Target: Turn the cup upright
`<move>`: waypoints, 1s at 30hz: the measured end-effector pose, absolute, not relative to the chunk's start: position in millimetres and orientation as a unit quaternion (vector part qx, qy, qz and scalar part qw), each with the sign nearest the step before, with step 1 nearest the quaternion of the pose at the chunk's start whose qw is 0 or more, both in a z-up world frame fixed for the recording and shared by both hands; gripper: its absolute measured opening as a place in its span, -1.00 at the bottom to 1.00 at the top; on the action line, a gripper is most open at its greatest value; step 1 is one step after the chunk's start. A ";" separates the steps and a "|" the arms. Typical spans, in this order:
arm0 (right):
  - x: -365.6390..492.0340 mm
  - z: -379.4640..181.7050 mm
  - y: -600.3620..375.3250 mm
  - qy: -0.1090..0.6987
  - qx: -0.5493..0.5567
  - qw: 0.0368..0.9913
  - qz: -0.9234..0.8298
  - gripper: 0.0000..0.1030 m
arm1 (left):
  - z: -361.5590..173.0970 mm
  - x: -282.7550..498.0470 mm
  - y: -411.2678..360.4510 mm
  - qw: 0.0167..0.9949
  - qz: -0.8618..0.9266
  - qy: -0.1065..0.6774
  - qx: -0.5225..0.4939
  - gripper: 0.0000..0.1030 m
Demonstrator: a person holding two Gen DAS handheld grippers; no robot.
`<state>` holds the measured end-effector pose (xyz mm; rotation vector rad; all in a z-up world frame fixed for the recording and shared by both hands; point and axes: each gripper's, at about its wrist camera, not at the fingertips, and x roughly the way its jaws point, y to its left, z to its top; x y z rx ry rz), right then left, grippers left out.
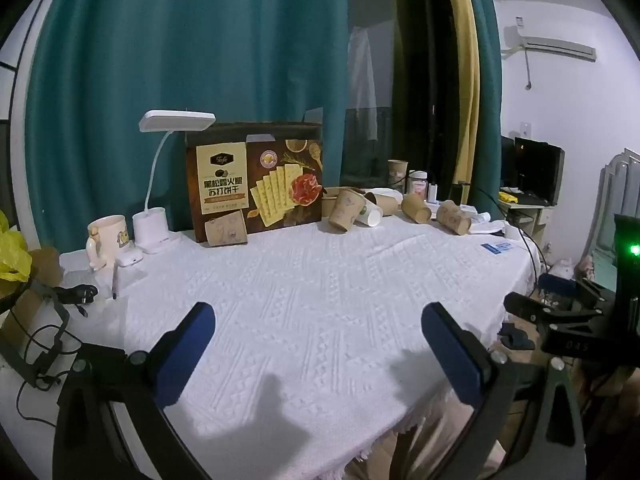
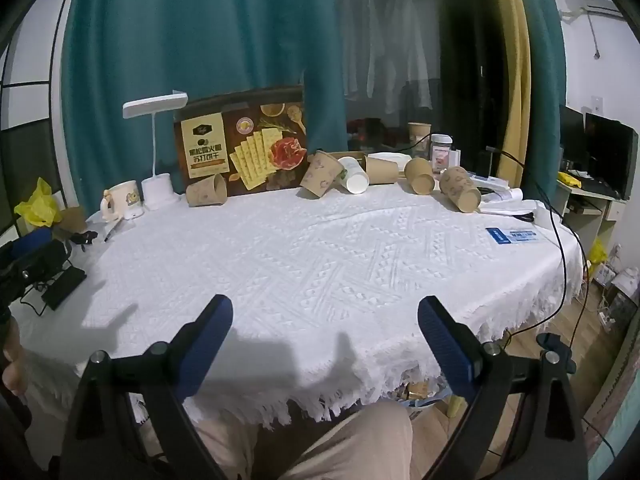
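Several brown paper cups lie tipped on their sides along the far edge of the white-clothed table [image 1: 304, 288] [image 2: 304, 248]. One cup [image 1: 226, 230] [image 2: 206, 192] lies in front of the cracker box. Others [image 1: 347, 210] [image 2: 320, 174] lie to the right, with one more [image 1: 454, 218] [image 2: 460, 188] further right. My left gripper [image 1: 318, 316] is open and empty above the near part of the table. My right gripper [image 2: 326, 308] is open and empty at the table's front edge. Both are far from the cups.
A cracker box [image 1: 256, 184] [image 2: 240, 144] stands at the back, with a white desk lamp [image 1: 154, 216] [image 2: 156, 184] and a mug [image 1: 106, 240] [image 2: 124, 198] to its left. A blue card [image 2: 516, 236] lies at the right. A black cable [image 2: 560, 240] hangs over the right edge. The person's leg [image 2: 340, 444] is below the front edge.
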<state>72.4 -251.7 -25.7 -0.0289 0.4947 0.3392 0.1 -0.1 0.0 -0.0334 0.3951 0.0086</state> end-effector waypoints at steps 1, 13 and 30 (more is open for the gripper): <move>72.1 -25.6 -251.6 0.244 -0.014 0.955 0.167 0.80 | 0.1 0.0 -0.1 0.981 0.005 0.195 -0.015 1.00; 71.8 -25.7 -256.2 0.245 -0.008 0.955 0.166 0.80 | -0.3 0.9 3.3 0.981 0.005 0.194 -0.016 1.00; 66.2 -20.3 -265.0 0.242 -0.004 0.957 0.157 0.80 | 14.8 0.6 -7.9 0.982 -0.002 0.187 -0.007 1.00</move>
